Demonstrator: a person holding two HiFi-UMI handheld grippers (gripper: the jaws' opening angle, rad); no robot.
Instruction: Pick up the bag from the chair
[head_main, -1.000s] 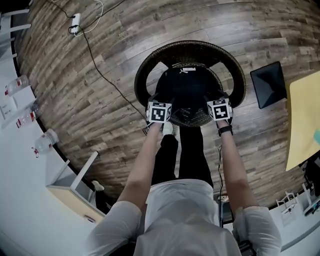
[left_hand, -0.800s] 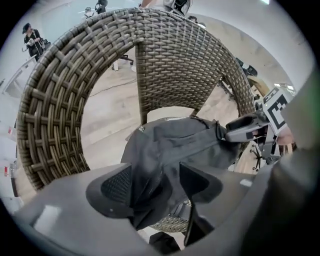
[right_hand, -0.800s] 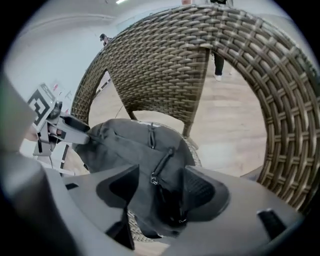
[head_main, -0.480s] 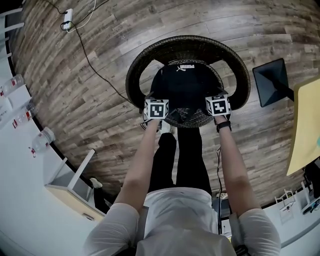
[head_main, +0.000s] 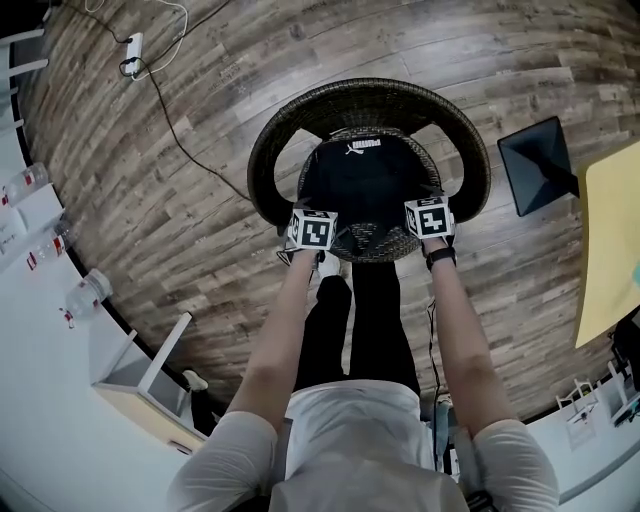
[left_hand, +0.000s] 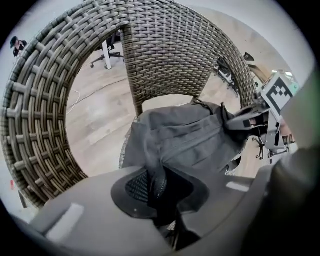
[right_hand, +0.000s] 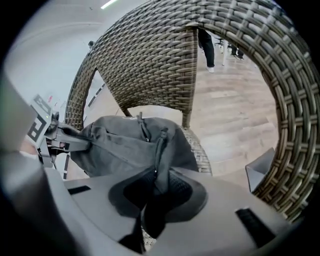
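Observation:
A black bag (head_main: 365, 180) lies on the seat of a round wicker chair (head_main: 270, 150). In the head view my left gripper (head_main: 314, 224) is at the bag's near left corner and my right gripper (head_main: 427, 214) at its near right corner. The left gripper view shows the bag (left_hand: 190, 137) as grey cloth, with my left gripper (left_hand: 159, 189) shut on a fold of it. My right gripper (right_hand: 156, 184) is shut on a fold and strap of the bag (right_hand: 125, 142). Each gripper shows in the other's view, pinching the bag's far side.
The chair's tall woven back (left_hand: 175, 45) curves round behind the bag. A dark flat panel (head_main: 540, 165) lies on the wooden floor at the right, beside a yellow table (head_main: 610, 240). A cable and power strip (head_main: 131, 52) run at the far left. A white counter (head_main: 40, 330) lines the left.
Both grippers stay on the bag's near corners and have drawn slightly closer together. The head view has shifted a little over the chair.

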